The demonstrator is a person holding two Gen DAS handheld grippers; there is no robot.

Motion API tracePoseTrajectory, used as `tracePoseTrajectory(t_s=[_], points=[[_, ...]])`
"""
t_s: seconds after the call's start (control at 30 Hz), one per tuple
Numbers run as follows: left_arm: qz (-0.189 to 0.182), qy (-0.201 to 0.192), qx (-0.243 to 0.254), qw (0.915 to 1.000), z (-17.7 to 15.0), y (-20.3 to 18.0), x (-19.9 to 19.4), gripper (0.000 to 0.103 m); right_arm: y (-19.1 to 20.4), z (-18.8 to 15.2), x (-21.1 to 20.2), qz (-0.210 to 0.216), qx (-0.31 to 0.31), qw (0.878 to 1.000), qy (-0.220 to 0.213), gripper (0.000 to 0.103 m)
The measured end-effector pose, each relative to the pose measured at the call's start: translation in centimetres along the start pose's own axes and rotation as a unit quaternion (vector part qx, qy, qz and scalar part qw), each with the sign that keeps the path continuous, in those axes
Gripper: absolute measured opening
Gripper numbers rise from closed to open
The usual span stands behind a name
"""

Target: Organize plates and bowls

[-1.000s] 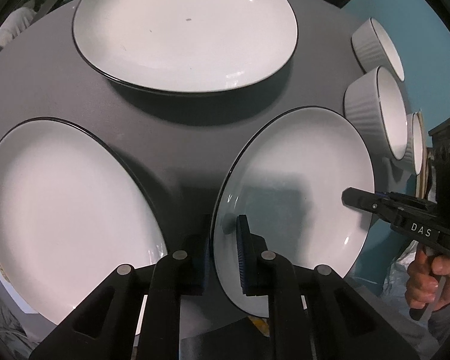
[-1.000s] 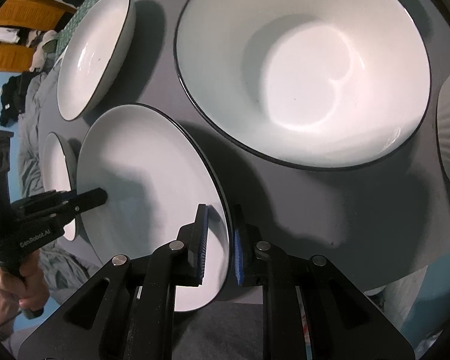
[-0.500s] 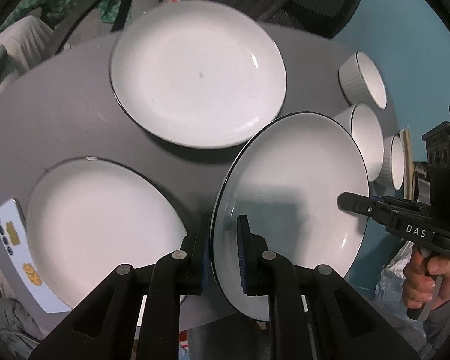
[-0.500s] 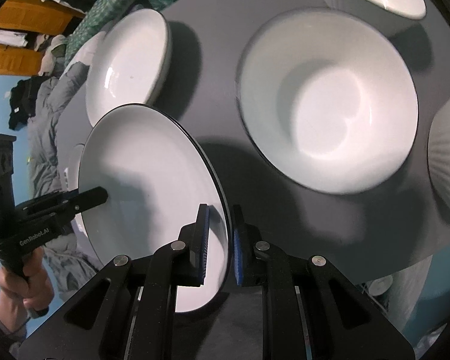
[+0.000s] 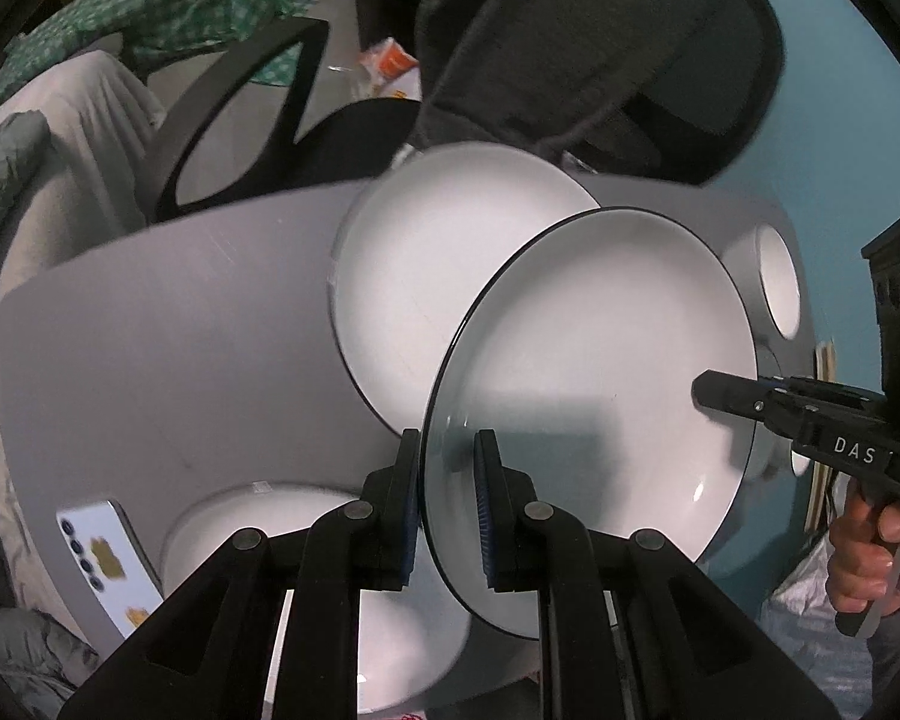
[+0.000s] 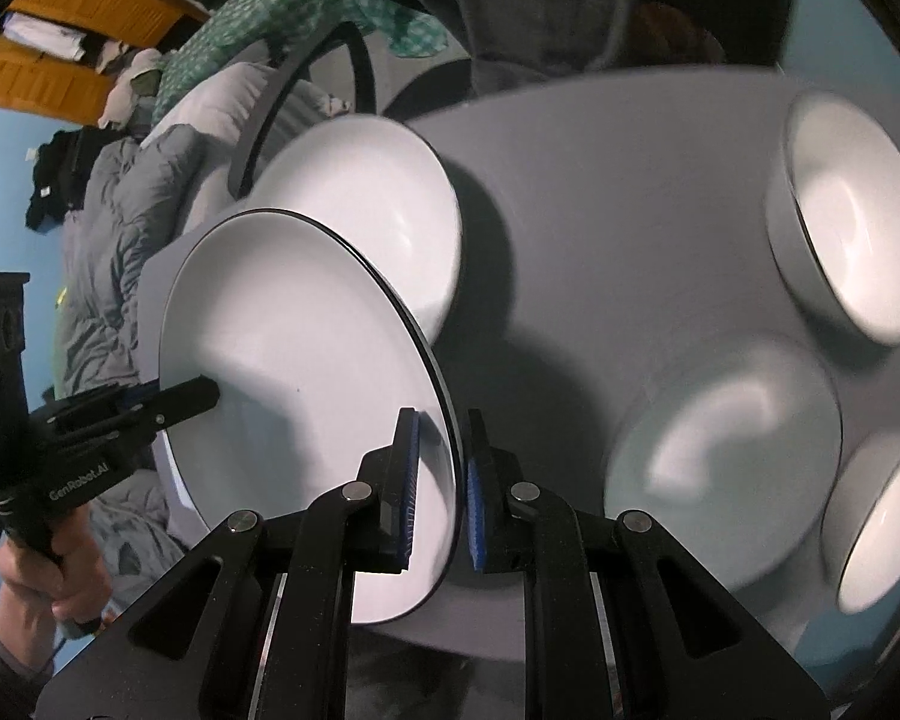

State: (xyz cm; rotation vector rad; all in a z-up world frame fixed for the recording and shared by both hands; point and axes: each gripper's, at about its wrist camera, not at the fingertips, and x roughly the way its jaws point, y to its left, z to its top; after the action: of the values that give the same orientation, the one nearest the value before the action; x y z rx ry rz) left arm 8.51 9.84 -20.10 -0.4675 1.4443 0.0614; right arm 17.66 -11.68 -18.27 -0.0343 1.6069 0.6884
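- The held plate (image 5: 594,396) is white with a thin dark rim. It is lifted and tilted, in the centre and right of the left wrist view and in the lower left of the right wrist view (image 6: 294,396).
- The left gripper (image 5: 447,504) is nearly closed, and its blue pads pinch the rim of this plate at the bottom centre of its frame.
- The right gripper (image 6: 438,480) is nearly closed too and clamps the opposite edge. So the plate is carried between two grips on opposite sides of the rim.
- I judge that the plate is ceramic: stiff, rather heavy, with a smooth glaze that can slip, and it can chip or break if it falls or knocks another dish.
- The rim is the right place to take it, because the surface is wide and shallow and offers nothing else to pinch. The two hands should move together, otherwise the plate may twist out of the pads.
- Another plate (image 5: 438,288) lies on the grey table (image 5: 168,324) behind the held one, in the upper middle of the left view. A third plate (image 5: 306,594) lies at the lower left.
- White bowls (image 6: 852,222) stand at the right side of the right wrist view, well apart from the held plate.
- To stack it, I think it should be lowered flat and softly, because glaze against glaze slides easily.
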Motion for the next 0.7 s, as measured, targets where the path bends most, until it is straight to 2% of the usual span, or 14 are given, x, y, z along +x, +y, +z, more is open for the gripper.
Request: tracePoseTrajectory(t_s=[0.4, 0.7], points=[[0.018, 0.014, -0.05, 0.9985, 4.2, 4.0, 2.3, 0.016, 1.8, 6.4, 4.2, 0.007, -0.021, 0.999, 0.027, 0.015], [0.026, 0.031, -0.061, 0.9973, 4.7, 4.4, 3.4, 0.017, 0.9, 7.5, 5.4, 0.01, -0.016, 0.999, 0.045, 0.015]])
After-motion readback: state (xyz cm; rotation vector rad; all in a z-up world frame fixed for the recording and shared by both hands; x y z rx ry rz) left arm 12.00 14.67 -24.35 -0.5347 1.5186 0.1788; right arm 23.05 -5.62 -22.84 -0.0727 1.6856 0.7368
